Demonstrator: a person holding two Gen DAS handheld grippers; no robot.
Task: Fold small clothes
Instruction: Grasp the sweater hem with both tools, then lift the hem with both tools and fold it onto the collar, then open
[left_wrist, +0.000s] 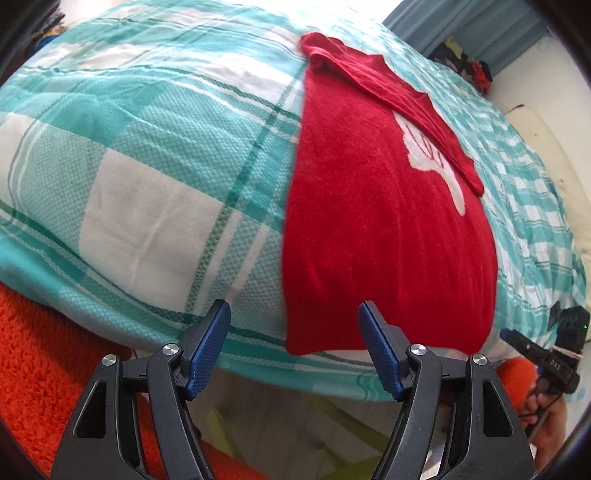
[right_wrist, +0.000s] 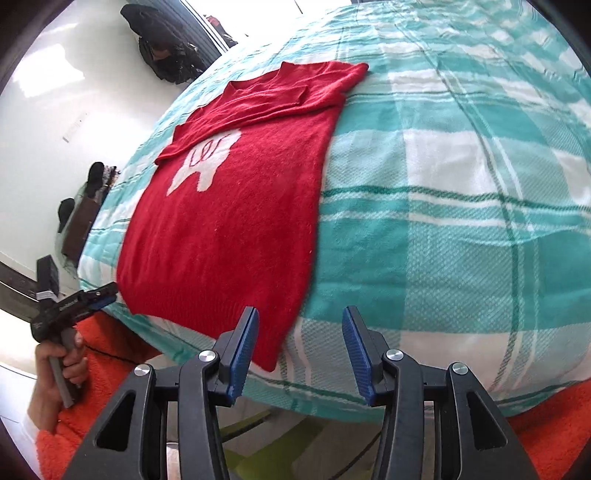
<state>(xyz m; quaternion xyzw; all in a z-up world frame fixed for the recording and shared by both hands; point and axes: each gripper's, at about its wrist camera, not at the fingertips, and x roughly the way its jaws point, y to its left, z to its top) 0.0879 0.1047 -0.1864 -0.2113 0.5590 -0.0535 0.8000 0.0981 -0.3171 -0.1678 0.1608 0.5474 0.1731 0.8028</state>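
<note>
A red sweater (left_wrist: 369, 240) (right_wrist: 229, 236) with a white motif lies flat on a teal and white checked bedspread (left_wrist: 147, 166) (right_wrist: 461, 221). Its sleeves are folded across the chest. My left gripper (left_wrist: 295, 317) hovers open over the hem's near left corner, with nothing pressed between its blue pads. It also shows at the left of the right wrist view as the left gripper (right_wrist: 105, 291) beside that corner. My right gripper (right_wrist: 300, 325) stands open at the hem's right corner, gripping no cloth. The right gripper (left_wrist: 513, 334) appears small in the left wrist view.
The bed's near edge curves just ahead of both grippers, with green-patterned floor below. Orange fluffy cloth (left_wrist: 44, 369) (right_wrist: 554, 424) worn by the person fills the lower corners. A hand (right_wrist: 66, 362) holds the left tool. Dark clothes (right_wrist: 166, 55) and shoes (right_wrist: 92, 184) lie by the white wall.
</note>
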